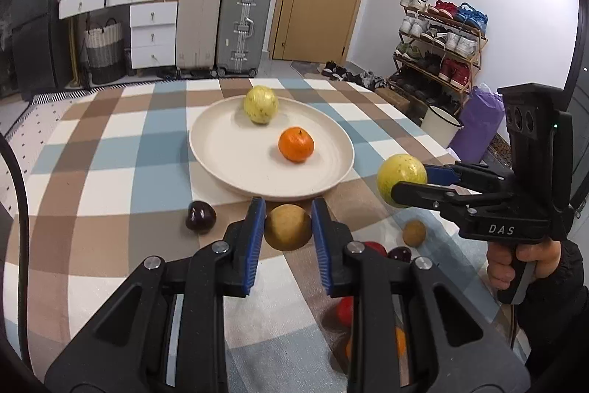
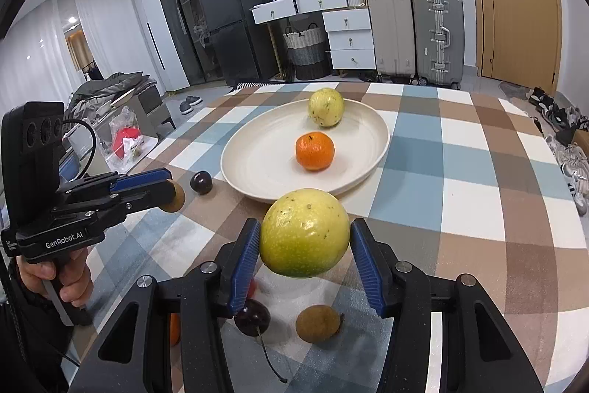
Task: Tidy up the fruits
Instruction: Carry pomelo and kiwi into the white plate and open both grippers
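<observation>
- Small brown fruit (image 1: pixel 288 227), round with no clear long axis, clamped between the blue pads of the left gripper (image 1: pixel 288 225) and lifted clear of the checked worktop (image 1: pixel 110 142).
- Speckled yellow-green fruit (image 2: pixel 304 232), larger and slightly egg-shaped, clenched in the jaws of the right gripper (image 2: pixel 304 238), also off the cloth.
- Cream plate (image 1: pixel 221 150) directly ahead of both grippers, just beyond the fruits they carry; near rim close in front of the brown fruit.
- On the plate already: an orange (image 1: pixel 296 144) toward the near right, a second yellow-green fruit (image 1: pixel 260 105) at the far rim. Bare plate surface to the left and near side.
- Judging by position, left gripper slightly nearer the near rim; right gripper off the plate's right edge.
- Loose on the worktop: dark cherry (image 1: pixel 200 216) left of the left jaws, a brown fruit on the cloth (image 1: pixel 414 232) and another dark cherry (image 2: pixel 252 317) below the right gripper, red and orange pieces partly hidden.
- A hand (image 1: pixel 530 264) in a dark sleeve holding the right gripper's handle.
</observation>
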A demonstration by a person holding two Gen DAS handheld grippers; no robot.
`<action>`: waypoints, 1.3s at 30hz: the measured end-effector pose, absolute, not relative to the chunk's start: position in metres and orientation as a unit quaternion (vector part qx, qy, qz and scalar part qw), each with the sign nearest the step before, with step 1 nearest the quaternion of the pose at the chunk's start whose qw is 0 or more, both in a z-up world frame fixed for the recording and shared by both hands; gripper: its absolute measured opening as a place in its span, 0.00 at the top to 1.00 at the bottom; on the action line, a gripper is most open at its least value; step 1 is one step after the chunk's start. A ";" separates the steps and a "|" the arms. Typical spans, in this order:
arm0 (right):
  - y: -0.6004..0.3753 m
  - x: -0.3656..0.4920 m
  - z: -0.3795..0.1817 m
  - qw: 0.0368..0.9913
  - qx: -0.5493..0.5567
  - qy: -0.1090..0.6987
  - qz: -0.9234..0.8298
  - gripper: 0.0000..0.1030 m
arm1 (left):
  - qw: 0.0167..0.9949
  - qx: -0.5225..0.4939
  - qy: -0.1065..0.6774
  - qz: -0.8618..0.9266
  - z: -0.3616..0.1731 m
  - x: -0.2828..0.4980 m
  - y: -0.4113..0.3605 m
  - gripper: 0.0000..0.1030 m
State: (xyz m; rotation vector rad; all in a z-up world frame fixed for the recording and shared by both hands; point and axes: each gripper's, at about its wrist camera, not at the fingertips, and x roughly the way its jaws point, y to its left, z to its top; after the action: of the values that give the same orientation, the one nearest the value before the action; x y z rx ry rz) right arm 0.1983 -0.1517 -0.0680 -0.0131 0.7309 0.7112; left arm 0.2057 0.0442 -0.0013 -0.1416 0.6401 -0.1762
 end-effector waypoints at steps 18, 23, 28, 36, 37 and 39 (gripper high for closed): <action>-0.141 0.219 -0.039 0.887 0.004 0.325 0.329 0.50 | 0.964 -0.062 0.253 -0.048 0.030 0.229 0.044 0.78; -0.136 0.233 -0.040 0.887 0.011 0.330 0.322 0.50 | 0.967 -0.053 0.244 -0.039 0.029 0.243 0.042 0.78; -0.131 0.247 -0.044 0.887 0.016 0.337 0.314 0.50 | 0.969 -0.050 0.240 -0.034 0.022 0.262 0.042 0.78; -0.117 0.264 -0.059 0.882 0.006 0.355 0.310 0.50 | 0.966 -0.049 0.251 -0.024 -0.001 0.287 0.043 0.78; -0.115 0.265 -0.061 0.881 0.004 0.357 0.310 0.50 | 0.966 -0.049 0.253 -0.024 -0.003 0.289 0.043 0.78; -0.111 0.268 -0.065 0.880 0.000 0.360 0.310 0.50 | 0.966 -0.048 0.254 -0.022 -0.007 0.292 0.042 0.78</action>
State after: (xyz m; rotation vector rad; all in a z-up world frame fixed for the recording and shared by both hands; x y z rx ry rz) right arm 0.2679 -0.1107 -0.0649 0.0001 0.7514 0.6472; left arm 0.2919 0.0423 -0.0070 -0.0977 0.5129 -0.0440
